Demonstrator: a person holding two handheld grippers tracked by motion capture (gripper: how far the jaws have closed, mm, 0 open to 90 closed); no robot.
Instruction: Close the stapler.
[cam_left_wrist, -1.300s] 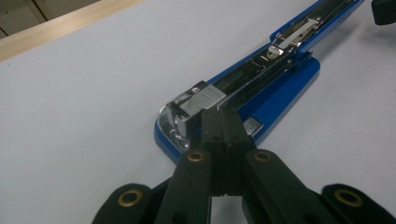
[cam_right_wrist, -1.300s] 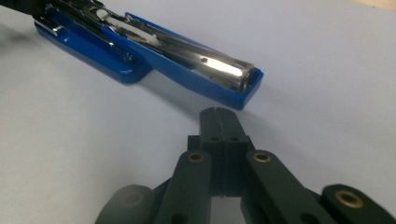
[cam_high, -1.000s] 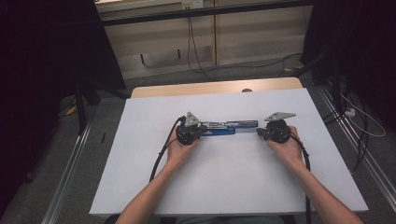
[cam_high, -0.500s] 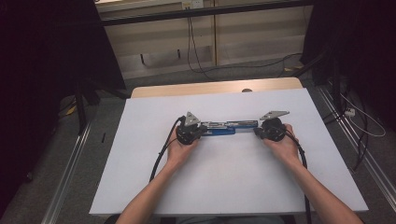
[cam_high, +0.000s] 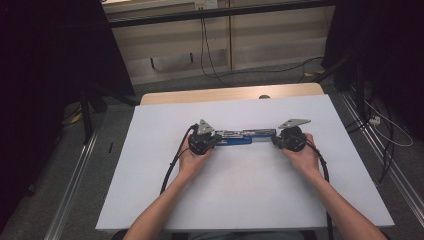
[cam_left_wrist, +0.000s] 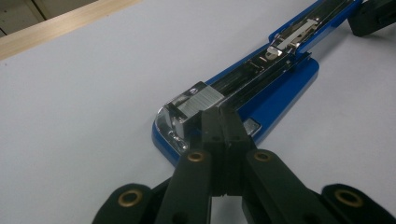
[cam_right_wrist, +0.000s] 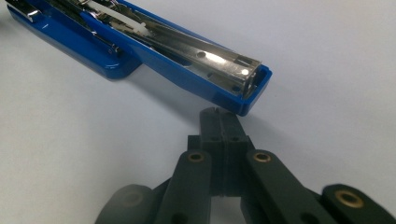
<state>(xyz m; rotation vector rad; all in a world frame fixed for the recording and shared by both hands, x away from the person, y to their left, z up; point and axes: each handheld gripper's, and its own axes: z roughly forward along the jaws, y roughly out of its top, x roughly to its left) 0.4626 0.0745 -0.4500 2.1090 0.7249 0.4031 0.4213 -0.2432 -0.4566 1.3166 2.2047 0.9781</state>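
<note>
Both grippers are closed on nothing, left gripper (cam_left_wrist: 223, 122) pressing on one end of the opened blue stapler (cam_high: 243, 137), right gripper (cam_right_wrist: 220, 122) just short of the other end. Uneven pushing could skid it sideways, I reckon.

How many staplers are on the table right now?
1. A blue stapler, swung open flat, lies mid-table on the white sheet, between the left tool and the right tool. Nothing else lies on the sheet.

Stapler (cam_high: 243, 136) opened flat on table (cam_high: 250, 200), between left gripper (cam_high: 216, 141) and right gripper (cam_high: 275, 140).
</note>
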